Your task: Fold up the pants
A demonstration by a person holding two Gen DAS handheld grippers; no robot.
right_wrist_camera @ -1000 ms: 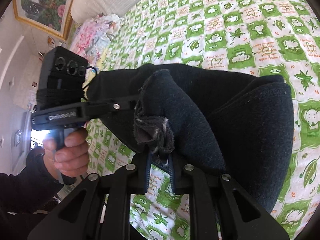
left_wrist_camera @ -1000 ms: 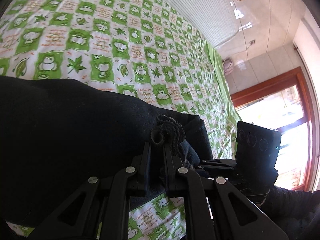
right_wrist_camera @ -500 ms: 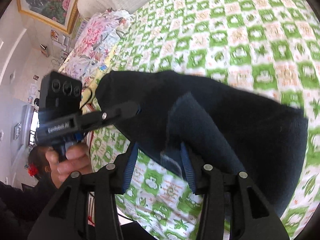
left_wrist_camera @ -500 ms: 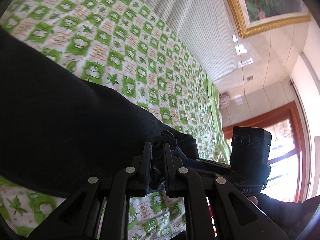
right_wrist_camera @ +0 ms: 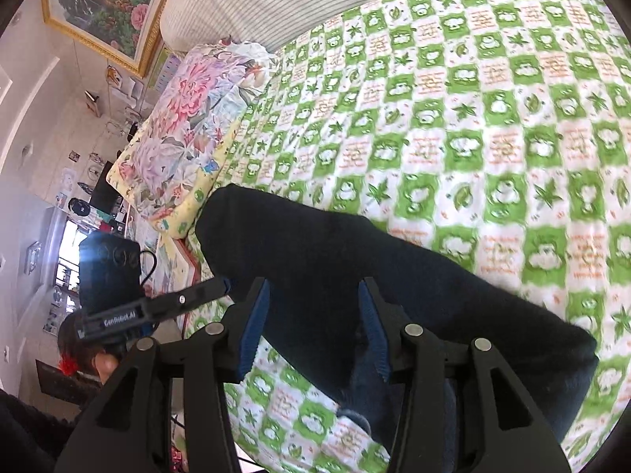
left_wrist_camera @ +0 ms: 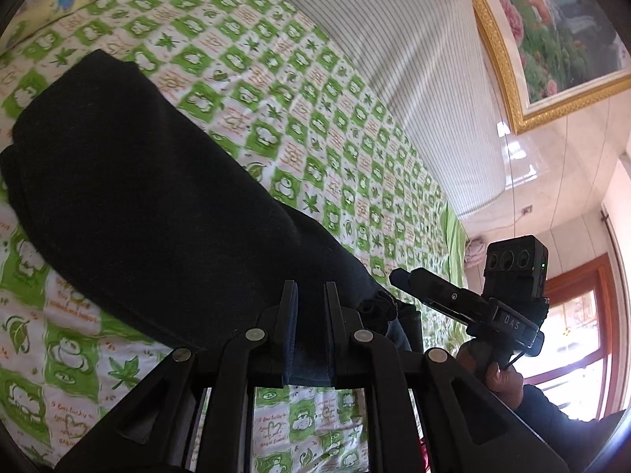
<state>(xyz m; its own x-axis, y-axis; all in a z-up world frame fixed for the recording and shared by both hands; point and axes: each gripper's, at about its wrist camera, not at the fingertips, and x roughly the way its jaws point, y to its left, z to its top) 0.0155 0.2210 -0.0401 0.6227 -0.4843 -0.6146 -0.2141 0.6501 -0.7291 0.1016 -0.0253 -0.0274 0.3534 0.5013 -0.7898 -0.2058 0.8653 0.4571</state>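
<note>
Left gripper: own frame hid where the pads met the pants; grip on cloth unclear. Pants' near end ran under the right gripper frame. Bedspread blurred toward the right edge. Painting cropped by the lens rim.

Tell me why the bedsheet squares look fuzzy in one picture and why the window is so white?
In the right wrist view, the green checked bedsheet is smeared by motion blur, worst toward the right; the dark pants look soft too. In the left wrist view, the sheet is sharp, but bright daylight washes out the window. Both views bend straight lines, because the lenses are fisheye.
</note>
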